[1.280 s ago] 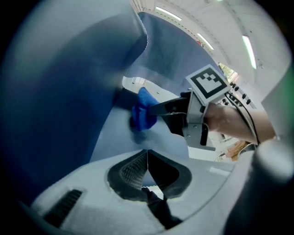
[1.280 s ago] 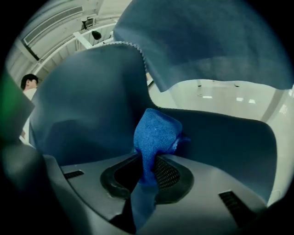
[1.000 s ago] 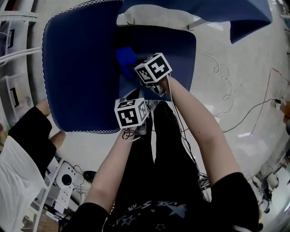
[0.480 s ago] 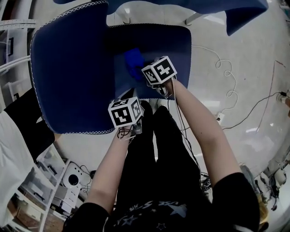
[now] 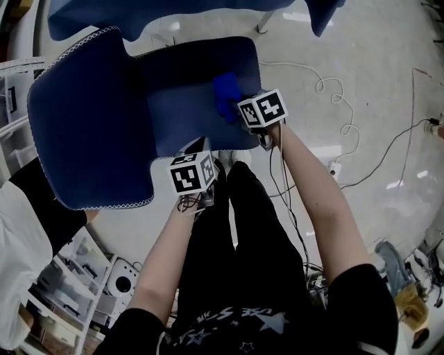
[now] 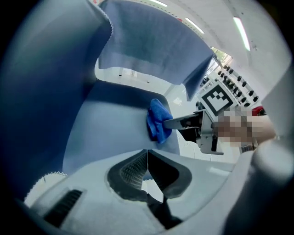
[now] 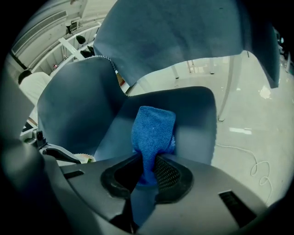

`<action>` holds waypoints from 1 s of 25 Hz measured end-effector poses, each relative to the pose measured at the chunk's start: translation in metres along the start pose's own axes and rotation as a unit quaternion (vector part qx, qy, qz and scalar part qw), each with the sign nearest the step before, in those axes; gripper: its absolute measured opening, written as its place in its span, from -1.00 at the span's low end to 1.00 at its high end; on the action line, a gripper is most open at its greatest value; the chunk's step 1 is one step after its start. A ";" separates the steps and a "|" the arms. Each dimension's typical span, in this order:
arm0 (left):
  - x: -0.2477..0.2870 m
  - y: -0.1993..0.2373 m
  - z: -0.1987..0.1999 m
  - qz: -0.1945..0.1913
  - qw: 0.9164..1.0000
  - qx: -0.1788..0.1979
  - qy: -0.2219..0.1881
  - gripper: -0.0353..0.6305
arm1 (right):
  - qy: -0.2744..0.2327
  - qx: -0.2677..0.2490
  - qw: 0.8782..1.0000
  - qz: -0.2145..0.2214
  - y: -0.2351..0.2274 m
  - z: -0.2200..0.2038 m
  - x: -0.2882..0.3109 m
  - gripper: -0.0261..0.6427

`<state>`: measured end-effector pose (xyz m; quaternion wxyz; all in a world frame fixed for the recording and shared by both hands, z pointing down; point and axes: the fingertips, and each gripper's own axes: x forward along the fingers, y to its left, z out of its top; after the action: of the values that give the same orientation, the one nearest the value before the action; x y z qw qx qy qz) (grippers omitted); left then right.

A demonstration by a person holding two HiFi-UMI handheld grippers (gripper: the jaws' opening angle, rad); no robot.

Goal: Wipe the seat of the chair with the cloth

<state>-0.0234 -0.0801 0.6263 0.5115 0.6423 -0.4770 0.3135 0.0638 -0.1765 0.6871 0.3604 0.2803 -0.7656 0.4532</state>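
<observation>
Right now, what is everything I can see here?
chair: one, blue, centre
cloth: one, blue, on the chair
second chair: one, blue, top edge, cut off
cable: one, white, on floor at right
shelves: white, lower left
bystander: one, black sleeve, left edge
left gripper: one, shut, empty, by chair's front edge
right gripper: one, shut on cloth, over chair

Bright blue cloth (image 7: pixel 153 133), dark blue seat (image 5: pixel 187 104), pale grey floor (image 5: pixel 368 69)

Bunched blue cloth (image 5: pixel 225 93) rests on the navy chair seat (image 5: pixel 184 111).
</observation>
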 end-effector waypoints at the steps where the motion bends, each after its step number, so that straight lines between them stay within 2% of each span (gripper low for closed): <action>1: 0.001 -0.008 -0.002 -0.001 1.000 0.008 0.003 -0.83 | -0.004 0.007 1.000 -0.005 -0.009 -0.004 -0.007 -0.72; 7: 0.003 -0.051 -0.017 -0.014 0.999 0.050 0.006 -0.83 | -0.033 0.071 0.997 -0.018 -0.052 -0.040 -0.045 -0.72; 13: 0.002 -0.070 -0.034 -0.016 0.998 0.056 0.005 -0.83 | -0.055 0.115 0.991 -0.027 -0.072 -0.065 -0.064 -0.72; 20: -0.008 -0.062 -0.058 -0.014 0.999 0.048 0.004 -0.83 | -0.055 0.094 0.993 -0.045 -0.058 -0.065 -0.067 -0.72; 25: -0.020 -0.038 -0.082 -0.006 1.000 0.024 0.000 -0.83 | -0.052 0.050 0.997 -0.027 -0.017 -0.061 -0.057 -0.72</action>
<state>0.0120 0.0053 0.6180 0.4978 0.6573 -0.4655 0.3217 0.1285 -0.1238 0.6693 0.3180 0.3421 -0.7515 0.4660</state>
